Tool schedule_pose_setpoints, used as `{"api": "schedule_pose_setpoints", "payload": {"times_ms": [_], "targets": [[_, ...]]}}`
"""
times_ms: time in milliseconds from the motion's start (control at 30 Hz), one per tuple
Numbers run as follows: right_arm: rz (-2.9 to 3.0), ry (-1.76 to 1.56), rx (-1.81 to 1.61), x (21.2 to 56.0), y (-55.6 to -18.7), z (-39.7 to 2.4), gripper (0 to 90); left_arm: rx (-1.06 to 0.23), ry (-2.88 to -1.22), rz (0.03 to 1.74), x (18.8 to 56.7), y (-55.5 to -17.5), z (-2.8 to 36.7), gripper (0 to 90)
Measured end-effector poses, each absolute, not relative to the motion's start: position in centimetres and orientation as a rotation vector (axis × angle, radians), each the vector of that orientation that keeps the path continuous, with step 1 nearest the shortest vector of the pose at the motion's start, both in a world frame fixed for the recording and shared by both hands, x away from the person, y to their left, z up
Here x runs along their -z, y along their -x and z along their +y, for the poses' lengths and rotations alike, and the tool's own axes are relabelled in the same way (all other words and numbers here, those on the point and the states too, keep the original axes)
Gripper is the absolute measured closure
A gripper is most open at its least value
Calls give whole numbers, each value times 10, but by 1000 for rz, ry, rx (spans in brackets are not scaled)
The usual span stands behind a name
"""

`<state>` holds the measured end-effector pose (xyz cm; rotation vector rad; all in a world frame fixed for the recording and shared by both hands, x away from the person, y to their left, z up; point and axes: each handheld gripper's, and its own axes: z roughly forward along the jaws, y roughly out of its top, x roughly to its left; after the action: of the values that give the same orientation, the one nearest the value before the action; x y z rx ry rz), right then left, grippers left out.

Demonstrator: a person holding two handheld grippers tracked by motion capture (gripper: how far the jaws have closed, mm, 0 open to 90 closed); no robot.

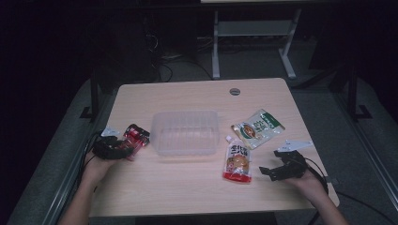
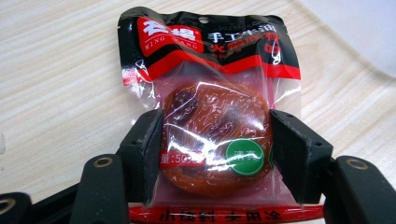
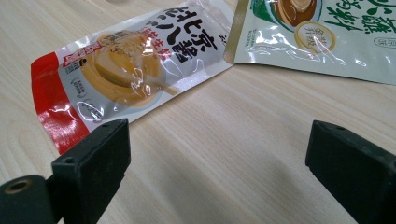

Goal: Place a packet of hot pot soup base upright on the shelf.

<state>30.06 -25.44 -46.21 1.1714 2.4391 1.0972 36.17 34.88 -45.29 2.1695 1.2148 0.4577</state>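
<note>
A red and black snack packet [image 2: 210,56] with a brown round piece inside lies on the wooden table [image 1: 187,183] near its left edge. My left gripper [image 2: 215,149] has a pad against each side of the packet's bulge and is shut on the packet [image 1: 136,137]. At the table's right, my right gripper [image 1: 268,171] hovers open just above the wood with nothing between its jaws [image 3: 219,163]. Just ahead of it lie a red and white pouch [image 3: 126,60] and a green and white pouch [image 3: 317,32].
A clear plastic tub [image 1: 186,132] stands in the middle of the table, between the two hands. The red and white pouch [image 1: 237,162] lies right of it, the green and white pouch [image 1: 258,128] farther back. A small white packet [image 1: 109,131] sits at the left edge.
</note>
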Motion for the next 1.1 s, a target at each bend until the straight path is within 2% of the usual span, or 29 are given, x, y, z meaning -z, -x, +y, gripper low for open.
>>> {"api": "schedule_pose_setpoints", "payload": {"times_ms": [200, 500, 1100], "targets": [[2443, -1165, -1095, 462, -301, -255, 61, -401, -2140, 1213, 450, -360, 350, 385], [2437, -1171, -1101, 462, -301, -256, 61, -405, -2120, 1184, 434, -352, 357, 386], [2431, -1188, -1099, 462, -300, -256, 61, -367, -2164, 1139, 402, -282, 363, 387]]}}
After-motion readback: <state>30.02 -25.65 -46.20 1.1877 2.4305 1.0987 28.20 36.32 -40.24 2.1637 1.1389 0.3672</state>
